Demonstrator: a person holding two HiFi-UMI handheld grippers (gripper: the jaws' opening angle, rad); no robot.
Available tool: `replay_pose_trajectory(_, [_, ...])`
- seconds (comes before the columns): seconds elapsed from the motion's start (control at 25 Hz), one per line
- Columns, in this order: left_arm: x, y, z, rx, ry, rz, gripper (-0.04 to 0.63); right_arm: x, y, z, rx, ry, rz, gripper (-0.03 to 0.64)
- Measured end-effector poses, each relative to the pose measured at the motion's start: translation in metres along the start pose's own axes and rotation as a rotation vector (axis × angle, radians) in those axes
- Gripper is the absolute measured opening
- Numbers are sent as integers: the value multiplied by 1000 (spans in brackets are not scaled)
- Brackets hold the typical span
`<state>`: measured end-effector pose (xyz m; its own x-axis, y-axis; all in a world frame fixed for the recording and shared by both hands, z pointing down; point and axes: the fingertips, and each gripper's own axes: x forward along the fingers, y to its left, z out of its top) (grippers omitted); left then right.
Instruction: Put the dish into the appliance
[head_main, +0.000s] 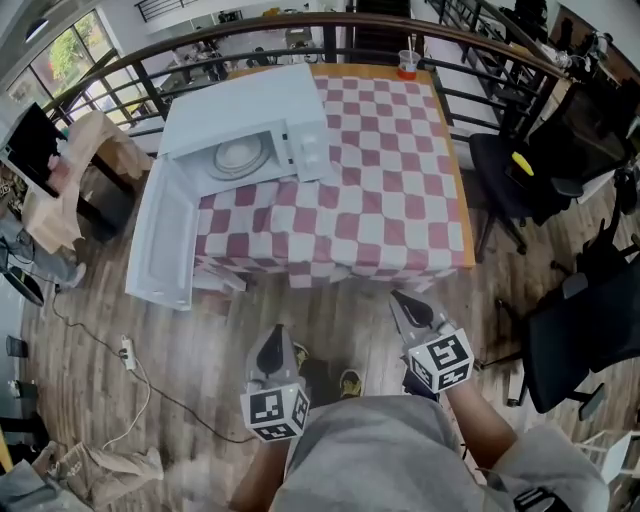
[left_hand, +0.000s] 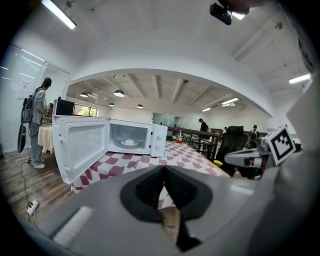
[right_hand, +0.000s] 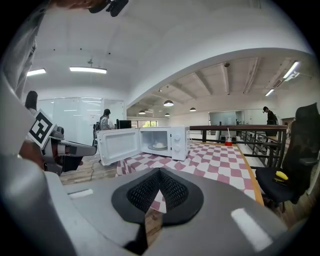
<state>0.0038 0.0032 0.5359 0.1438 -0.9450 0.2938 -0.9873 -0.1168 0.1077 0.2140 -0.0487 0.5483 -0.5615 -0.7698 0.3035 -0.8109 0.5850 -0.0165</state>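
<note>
So the dish (head_main: 238, 155) is already sitting inside the microwave (head_main: 255, 120), right on the turntable, and the door (head_main: 160, 240) hangs wide open off the left side of the table (head_main: 400, 180). I'd call the putting-in part done.

Both tools are well back from the table over the floor. The left gripper (head_main: 277, 335) has its jaws pressed together with nothing between them, and the right gripper (head_main: 400, 302) is the same.

My guess for the next move is to step in and swing that door closed, probably with the left one since it's nearer.

Quick count:
- One microwave
- One dish
- One checked table
- One red cup (head_main: 407, 66) at the far edge
- Two black office chairs (head_main: 515, 180) on the right
- Two grippers
</note>
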Motion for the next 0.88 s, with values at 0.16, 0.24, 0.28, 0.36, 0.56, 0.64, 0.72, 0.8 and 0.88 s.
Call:
replay_pose_trajectory(0.16, [-14, -9, -9, -10, 18, 5, 11, -21, -5, -8, 13, -5, -11, -1])
replay_pose_trajectory(0.24, [-18, -11, -11, -22, 27, 10, 11, -28, -7, -13, 21, -1, -16, -1])
replay_pose_trajectory(0.28, [-20, -12, -10, -29, 30, 12, 11, -30, -8, -14, 21, 1, -17, -2])
replay_pose_trajectory(0.36, [-23, -13, -8, -28, 31, 19, 11, -34, -9, -16, 21, 1, -16, -2])
replay_pose_trajectory(0.56, [-27, -18, -3, 21, 39, 21, 11, -39, -13, -16, 62, -27, -24, 0])
replay_pose_trajectory(0.64, [-26, -21, 1, 34, 39, 15, 11, -40, -15, -16, 78, -31, -28, -1])
replay_pose_trajectory(0.72, [-25, -23, 1, 37, 44, 9, 11, -40, -17, -19, 91, -30, -34, -2])
replay_pose_trajectory(0.8, [-22, -25, 1, 39, 46, 2, 11, -39, -20, -20, 95, -31, -45, 0])
replay_pose_trajectory(0.88, [-19, -25, 1, 41, 45, -7, 11, -38, -21, -19, 102, -36, -55, -1])
